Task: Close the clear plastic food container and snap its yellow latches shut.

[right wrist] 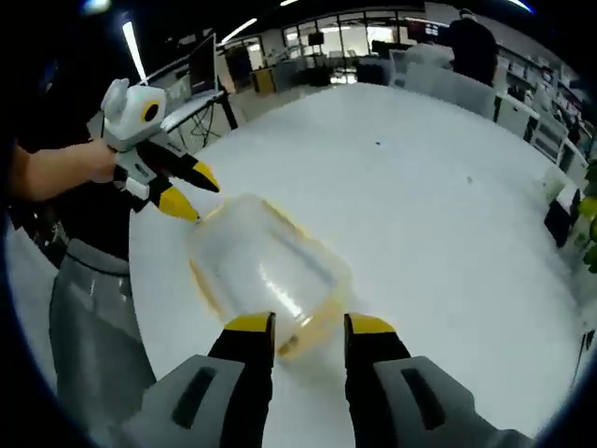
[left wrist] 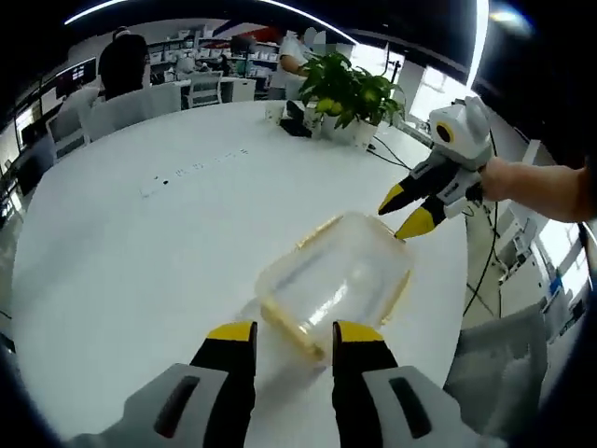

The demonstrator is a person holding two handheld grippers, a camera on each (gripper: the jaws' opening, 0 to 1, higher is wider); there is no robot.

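Observation:
The clear plastic food container (left wrist: 336, 275) with yellow trim lies on the white round table (left wrist: 140, 252). My left gripper (left wrist: 294, 334) is open at the container's near end, with that yellow edge just between its tips. My right gripper (left wrist: 406, 213) comes in from the right, open, its tips at the far corner. In the right gripper view the container (right wrist: 266, 271) lies just ahead of my open right gripper (right wrist: 310, 327), and the left gripper (right wrist: 194, 192) stands open at its far side. I cannot make out how the latches stand.
A potted plant (left wrist: 350, 93) stands at the table's far edge beside small dark objects. Chairs (left wrist: 201, 89) and people sit beyond the table. A cable (left wrist: 485, 252) hangs off the right side. The table edge (right wrist: 140, 308) runs close to the container.

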